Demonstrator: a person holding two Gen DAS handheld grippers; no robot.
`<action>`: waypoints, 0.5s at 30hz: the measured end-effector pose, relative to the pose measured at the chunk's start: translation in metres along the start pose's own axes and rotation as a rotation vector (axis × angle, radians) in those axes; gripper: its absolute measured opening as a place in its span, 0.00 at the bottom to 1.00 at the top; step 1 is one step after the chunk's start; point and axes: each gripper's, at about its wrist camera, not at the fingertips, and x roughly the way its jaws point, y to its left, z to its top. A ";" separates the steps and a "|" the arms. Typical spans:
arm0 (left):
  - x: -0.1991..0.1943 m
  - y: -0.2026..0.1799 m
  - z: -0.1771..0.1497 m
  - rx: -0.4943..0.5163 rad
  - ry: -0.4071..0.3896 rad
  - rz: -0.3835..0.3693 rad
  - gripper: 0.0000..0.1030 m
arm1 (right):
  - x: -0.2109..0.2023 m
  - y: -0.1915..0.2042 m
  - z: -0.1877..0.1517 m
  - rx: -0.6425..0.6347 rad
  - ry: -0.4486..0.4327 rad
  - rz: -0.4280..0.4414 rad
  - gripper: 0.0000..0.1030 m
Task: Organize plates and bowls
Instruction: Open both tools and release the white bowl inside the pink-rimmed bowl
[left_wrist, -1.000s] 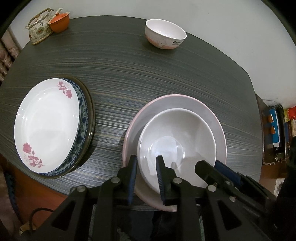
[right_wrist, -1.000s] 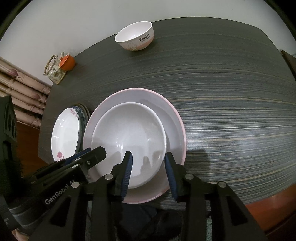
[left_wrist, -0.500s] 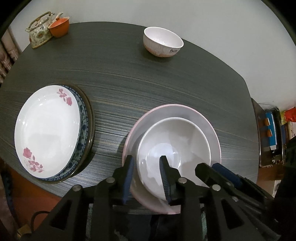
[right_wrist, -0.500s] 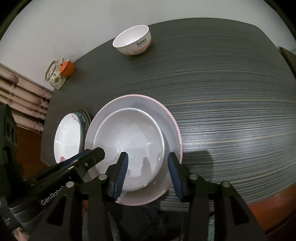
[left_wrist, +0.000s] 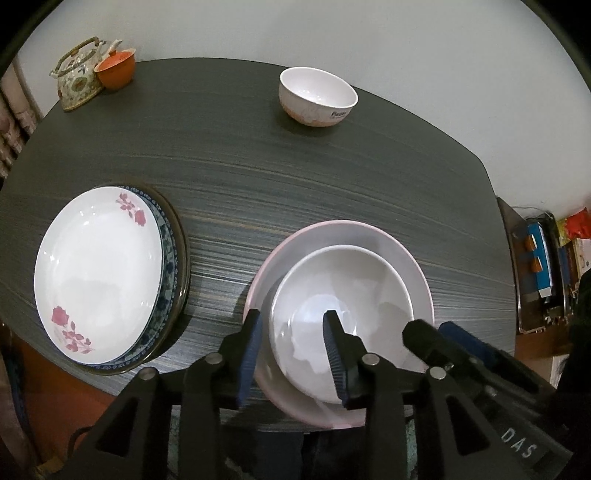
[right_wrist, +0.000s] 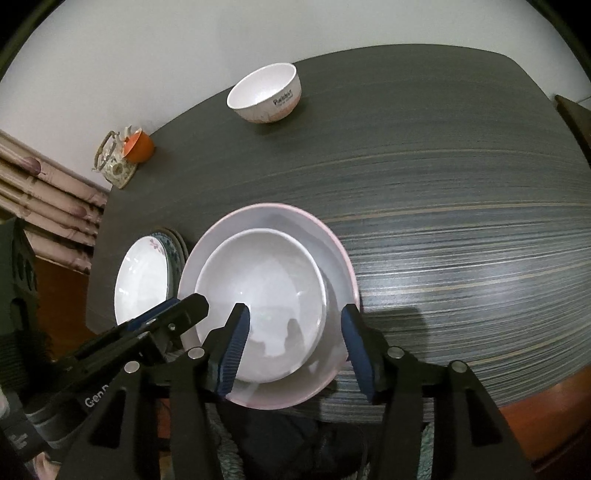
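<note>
A white bowl (left_wrist: 343, 295) (right_wrist: 262, 295) sits inside a wide pink-rimmed bowl (left_wrist: 406, 258) (right_wrist: 332, 251) at the table's near edge. My left gripper (left_wrist: 293, 350) is open above the white bowl's near left rim, holding nothing. My right gripper (right_wrist: 295, 339) is open wide over its near right rim, also empty. A stack of plates topped by a white plate with pink flowers (left_wrist: 99, 273) (right_wrist: 142, 280) lies to the left. A small white bowl with pink print (left_wrist: 316, 96) (right_wrist: 266, 92) stands at the far side.
A patterned teapot (left_wrist: 77, 79) (right_wrist: 114, 162) and an orange cup (left_wrist: 116, 70) (right_wrist: 138, 147) stand at the far left corner of the dark table (left_wrist: 258, 177) (right_wrist: 461, 221). A wall runs behind. Shelving with clutter (left_wrist: 539, 262) stands off the right edge.
Both grippers have pulled back and up from the nested bowls and opened wider. The bowls and plates have not moved.
</note>
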 end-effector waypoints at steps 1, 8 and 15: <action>0.000 -0.001 0.000 0.003 -0.002 -0.003 0.34 | -0.001 0.000 0.000 0.000 -0.006 -0.002 0.52; -0.003 -0.009 0.001 0.038 -0.039 -0.037 0.35 | -0.010 -0.006 0.005 0.007 -0.038 -0.011 0.54; -0.007 -0.006 0.008 0.018 -0.078 -0.086 0.38 | -0.011 -0.014 0.009 0.041 -0.047 0.007 0.56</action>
